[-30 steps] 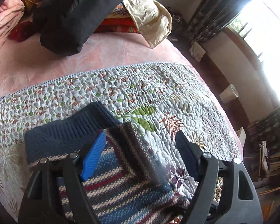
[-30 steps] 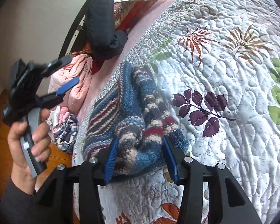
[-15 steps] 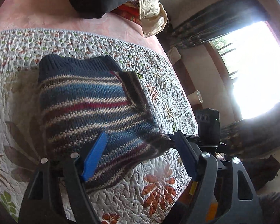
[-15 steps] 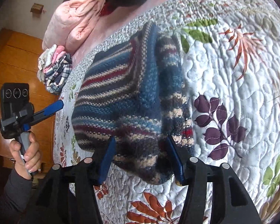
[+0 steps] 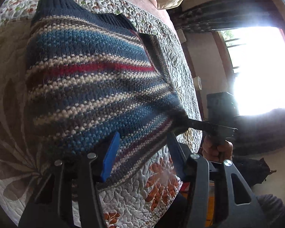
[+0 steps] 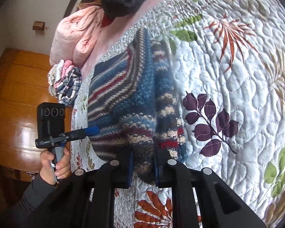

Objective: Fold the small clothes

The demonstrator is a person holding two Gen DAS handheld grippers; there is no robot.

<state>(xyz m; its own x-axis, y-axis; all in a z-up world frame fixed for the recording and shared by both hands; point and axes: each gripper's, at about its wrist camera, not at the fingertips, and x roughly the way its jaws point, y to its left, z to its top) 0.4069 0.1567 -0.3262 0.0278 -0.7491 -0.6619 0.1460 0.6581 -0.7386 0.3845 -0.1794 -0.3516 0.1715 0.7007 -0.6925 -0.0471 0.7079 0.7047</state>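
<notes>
A striped knitted sweater in blue, cream, red and brown, with a navy ribbed hem, lies partly folded on the bed's floral quilt. The right hand-held gripper pinches its near edge. The left hand-held gripper is spread wide over the sweater's edge, gripping nothing.

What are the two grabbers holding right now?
The right gripper is pinching the striped knitted sweater at its bunched near corner. The left gripper is open and holds nothing.
</notes>
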